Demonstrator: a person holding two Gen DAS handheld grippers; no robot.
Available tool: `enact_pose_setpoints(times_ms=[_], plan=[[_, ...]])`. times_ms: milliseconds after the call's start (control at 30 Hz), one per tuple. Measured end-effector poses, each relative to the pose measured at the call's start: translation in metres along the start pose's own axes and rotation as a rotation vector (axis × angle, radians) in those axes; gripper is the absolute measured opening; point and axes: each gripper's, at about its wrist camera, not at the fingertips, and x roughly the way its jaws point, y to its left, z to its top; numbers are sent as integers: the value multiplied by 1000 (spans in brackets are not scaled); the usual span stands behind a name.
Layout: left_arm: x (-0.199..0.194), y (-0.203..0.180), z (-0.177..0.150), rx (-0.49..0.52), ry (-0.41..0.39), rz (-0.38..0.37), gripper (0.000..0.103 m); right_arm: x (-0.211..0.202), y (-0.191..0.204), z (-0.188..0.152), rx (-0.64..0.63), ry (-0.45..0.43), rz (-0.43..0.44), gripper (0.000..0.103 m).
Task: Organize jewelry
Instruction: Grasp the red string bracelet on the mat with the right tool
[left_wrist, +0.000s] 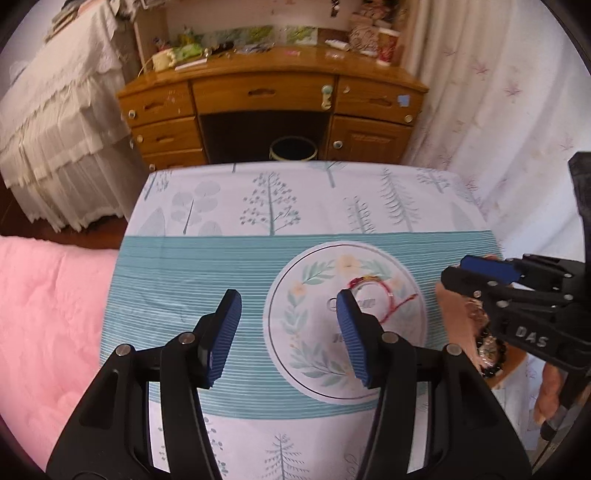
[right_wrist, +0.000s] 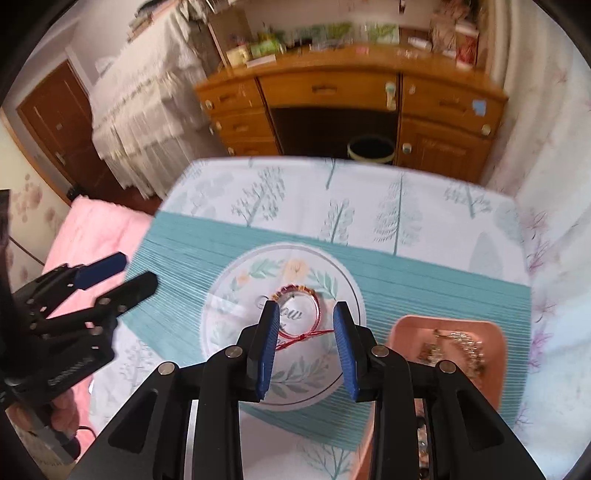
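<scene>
— Jaws on the left gripper (left_wrist: 290, 334): wide apart, nothing between the pads, hovering over the striped cloth (left_wrist: 192, 280) on the counter.

— And the right gripper (right_wrist: 304, 345)?

— Narrower gap, also empty, pointing down over the red bracelet (right_wrist: 301, 314).

— Position of that bracelet?

— Flat on the round floral print (right_wrist: 284, 384) at the cloth's middle, touched by neither gripper.

— Anything else of the jewelry?

— Gold-coloured chains (right_wrist: 458, 345) heaped in a pink tray (right_wrist: 491, 332), just right of the print, near the counter's right edge.

— Behind the counter?

— Wooden dresser (left_wrist: 273, 99), well apart, cluttered on top.
</scene>
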Motion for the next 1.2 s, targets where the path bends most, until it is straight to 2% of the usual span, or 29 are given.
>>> enact_pose_setpoints(times_ms=[333,533,733,833,867,1033,1200], plan=[[77,8,-7,-34,86,-41,51,105,-4,1,15,164,-22,31],[106,4,-10,-33,119,-58,51,137,-2,2,8,199,-33,28],[117,2,-11,-34,130,-68,51,146,14,-1,-92,185,-116,14],[112,4,-13,-57,110,-41,51,147,20,-5,-130,169,-154,7],[109,6,-15,-77,101,-33,51,145,19,-7,-126,165,-149,7],[96,11,-36,-205,87,-88,51,136,11,-15,-77,159,-92,7],[77,-1,-60,-172,60,-52,51,98,9,-32,-54,106,-47,7]])
